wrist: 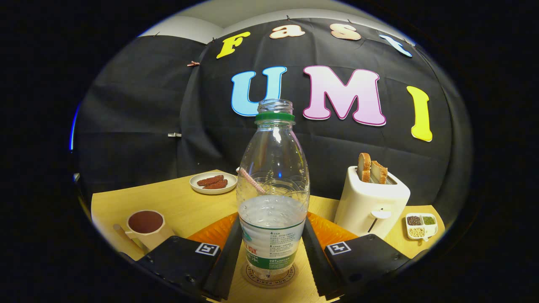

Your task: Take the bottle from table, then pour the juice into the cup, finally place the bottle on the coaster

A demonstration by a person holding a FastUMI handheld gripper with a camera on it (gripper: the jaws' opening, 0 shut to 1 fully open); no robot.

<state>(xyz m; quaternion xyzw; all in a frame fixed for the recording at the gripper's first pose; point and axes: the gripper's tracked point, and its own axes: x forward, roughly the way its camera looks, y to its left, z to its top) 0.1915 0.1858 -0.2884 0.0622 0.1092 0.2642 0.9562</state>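
A clear plastic bottle (273, 198) with a green neck ring and no cap stands upright on a round coaster (286, 277) on the wooden table. It is about half full of clear liquid. My gripper (271, 252) has one finger against each side of the bottle's label, so it is shut on the bottle. A beige cup (146, 227) holding dark juice sits to the left, just beyond the left finger.
An orange mat (217, 230) lies behind the fingers on both sides of the bottle. A white toaster (372, 202) with bread slices stands close on the right, with a small dish of grains (421, 226) beside it. A plate of brown pieces (213, 183) sits farther back.
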